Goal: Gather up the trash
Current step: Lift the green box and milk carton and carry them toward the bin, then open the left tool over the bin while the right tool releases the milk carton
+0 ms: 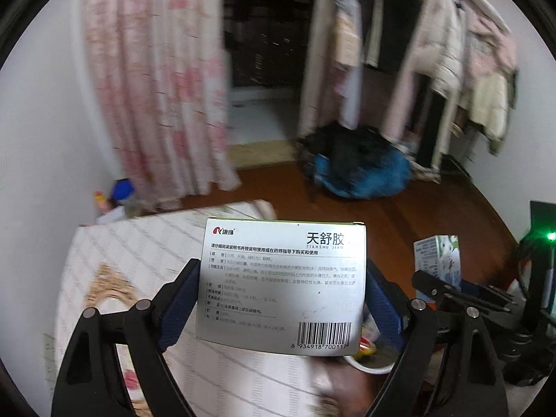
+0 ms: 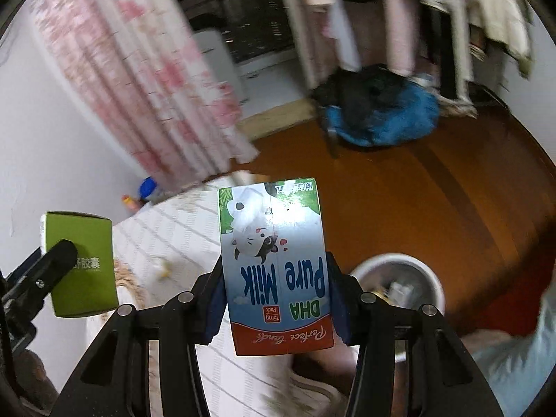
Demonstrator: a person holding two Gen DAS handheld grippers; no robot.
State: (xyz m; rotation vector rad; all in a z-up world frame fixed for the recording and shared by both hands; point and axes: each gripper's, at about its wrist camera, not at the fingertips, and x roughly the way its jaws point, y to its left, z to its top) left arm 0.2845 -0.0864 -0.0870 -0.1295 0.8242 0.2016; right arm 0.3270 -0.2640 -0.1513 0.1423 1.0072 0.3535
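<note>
My left gripper (image 1: 283, 285) is shut on a white and green medicine box (image 1: 283, 278) with a barcode, held up above the bed. The box's green side (image 2: 81, 264) shows at the left of the right wrist view. My right gripper (image 2: 274, 285) is shut on a blue and white "Pure Milk" carton (image 2: 274, 264), held upside down; the carton (image 1: 438, 259) also shows at the right of the left wrist view. A white trash bin (image 2: 396, 288) with several scraps inside stands on the floor just right of the carton; its rim (image 1: 373, 368) peeks out below the box.
A bed with a white checked cover (image 1: 139, 260) lies below left. Brown wood floor (image 2: 434, 191) spreads right. A pink curtain (image 1: 156, 87), a blue and black heap (image 1: 361, 166) and hanging clothes (image 1: 451, 52) stand beyond. Small bottles (image 1: 118, 194) sit in the corner.
</note>
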